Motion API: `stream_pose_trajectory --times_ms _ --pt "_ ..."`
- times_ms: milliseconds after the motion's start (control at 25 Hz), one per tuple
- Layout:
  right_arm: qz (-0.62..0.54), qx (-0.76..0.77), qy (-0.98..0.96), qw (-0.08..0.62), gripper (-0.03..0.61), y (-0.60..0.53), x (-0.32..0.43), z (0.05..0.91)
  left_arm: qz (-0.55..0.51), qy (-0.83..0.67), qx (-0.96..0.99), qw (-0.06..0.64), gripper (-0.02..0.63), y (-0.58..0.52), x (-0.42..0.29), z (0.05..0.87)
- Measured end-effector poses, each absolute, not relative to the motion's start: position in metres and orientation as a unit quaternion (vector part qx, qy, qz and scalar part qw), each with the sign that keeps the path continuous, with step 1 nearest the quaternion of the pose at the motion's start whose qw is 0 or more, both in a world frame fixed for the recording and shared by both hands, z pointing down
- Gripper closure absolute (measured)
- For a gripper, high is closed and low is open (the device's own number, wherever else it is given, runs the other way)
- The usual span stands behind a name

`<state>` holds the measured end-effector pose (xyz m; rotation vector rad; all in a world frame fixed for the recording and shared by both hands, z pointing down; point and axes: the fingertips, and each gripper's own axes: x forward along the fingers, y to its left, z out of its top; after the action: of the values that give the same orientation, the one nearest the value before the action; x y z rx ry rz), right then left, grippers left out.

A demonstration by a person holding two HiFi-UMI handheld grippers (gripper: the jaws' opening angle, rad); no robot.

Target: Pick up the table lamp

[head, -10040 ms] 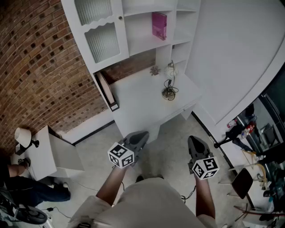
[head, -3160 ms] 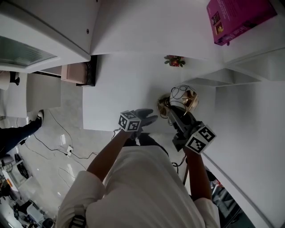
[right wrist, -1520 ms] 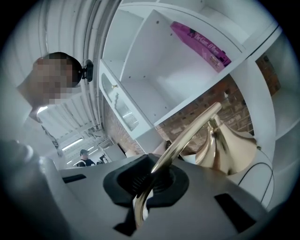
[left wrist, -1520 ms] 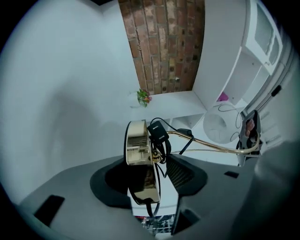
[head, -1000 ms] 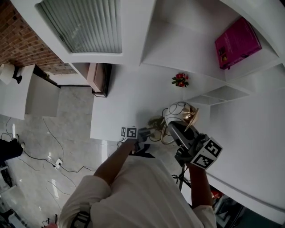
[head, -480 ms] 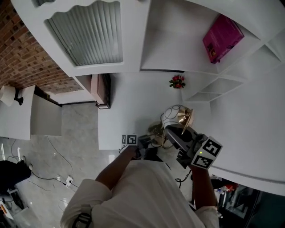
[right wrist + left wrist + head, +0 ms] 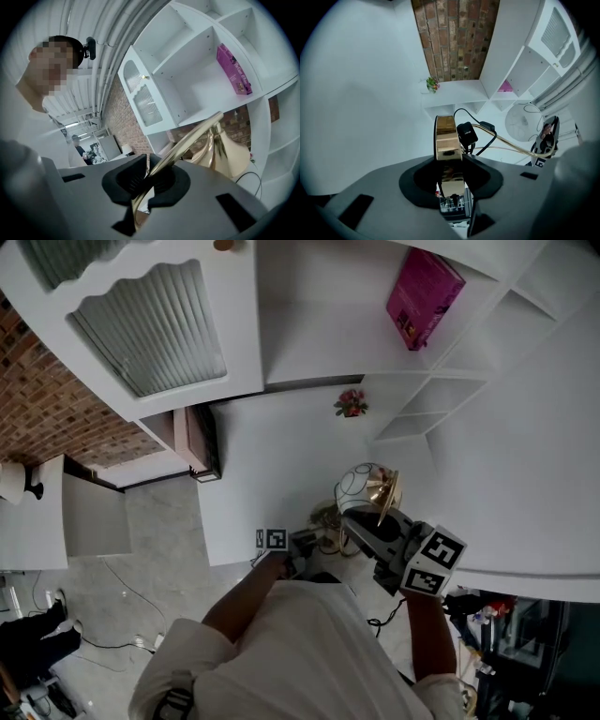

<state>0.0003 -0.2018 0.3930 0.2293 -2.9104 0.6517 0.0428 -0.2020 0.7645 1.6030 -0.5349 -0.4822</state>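
The table lamp (image 7: 378,491) is finished in polished gold, with a white globe (image 7: 355,484) traced by thin black lines and a black cable (image 7: 480,140) looped at its base. The surface (image 7: 262,465) and the shelf unit (image 7: 319,343) beyond it are plain white. The cabinet door (image 7: 150,324) at far left is marked by grey vertical ribbing. A magenta box (image 7: 424,296) is seen on a far shelf, and red flowers (image 7: 352,402) with green leaves beyond the lamp. The wall (image 7: 47,409) at left is patterned in red-brown brick. The floor (image 7: 141,549) is pale grey, faintly marbled.
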Motion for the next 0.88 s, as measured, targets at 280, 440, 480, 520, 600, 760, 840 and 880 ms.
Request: stream_pose_trajectory --times_ms 280,440,480,520,600,760,840,880 --pt "0.206 0.088 -0.972 0.076 0.546 -0.171 0.028 0.391 -0.21 -0.226 0.703 0.641 0.472 -0.182 0.065 0.764" --pt "0.202 0.089 -0.973 0.07 0.546 -0.148 0.046 0.39 -0.211 -0.222 0.706 0.639 0.474 -0.162 0.079 0.762" --pt "0.201 0.09 -0.973 0.07 0.546 -0.142 0.05 0.39 -0.211 -0.224 0.706 0.638 0.475 -0.156 0.082 0.762" --pt "0.2 0.089 -0.973 0.071 0.545 -0.136 0.054 0.39 -0.213 -0.225 0.705 0.638 0.476 -0.149 0.085 0.762" --pt "0.198 0.088 -0.974 0.072 0.545 -0.122 0.062 0.389 -0.218 -0.226 0.704 0.637 0.476 -0.136 0.092 0.761" --pt "0.191 0.089 -0.975 0.068 0.543 -0.092 0.075 0.386 -0.226 -0.233 0.704 0.632 0.476 -0.11 0.103 0.758" --pt "0.187 0.088 -0.976 0.065 0.541 -0.077 0.081 0.382 -0.229 -0.24 0.707 0.625 0.476 -0.098 0.106 0.755" --pt "0.185 0.087 -0.977 0.062 0.541 -0.07 0.083 0.38 -0.232 -0.245 0.707 0.622 0.476 -0.093 0.107 0.753"
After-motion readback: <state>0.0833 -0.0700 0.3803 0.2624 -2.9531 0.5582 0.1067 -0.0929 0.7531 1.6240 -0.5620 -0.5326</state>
